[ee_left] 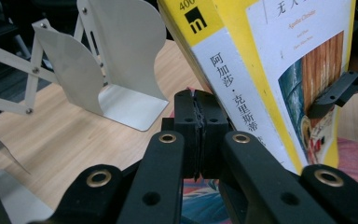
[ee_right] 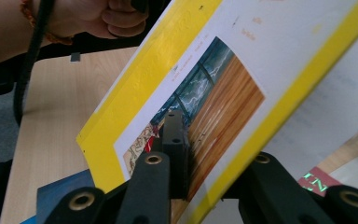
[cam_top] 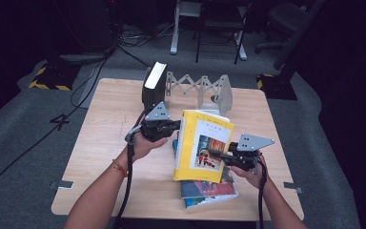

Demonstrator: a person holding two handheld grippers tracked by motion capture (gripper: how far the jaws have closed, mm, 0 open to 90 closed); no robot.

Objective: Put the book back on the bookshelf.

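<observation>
Right gripper (cam_top: pixel 215 154), at four o'clock on the table (cam_top: pixel 105 143): jaws nearly together, clamped on the front cover of the yellow book (cam_top: pixel 201 147), one pad on the cover picture, the other behind the cover's edge. Left gripper (cam_top: pixel 175 125), near table centre: jaws fully closed pad to pad with nothing between, tips just beside the book's spine. Yellow book: paperback, white panel with colour picture, Chinese lettering on the spine, held tilted upright above a stack of books (cam_top: pixel 209 193) at five o'clock, with the metal expanding book rack (cam_top: pixel 205 88) at twelve o'clock.
</observation>
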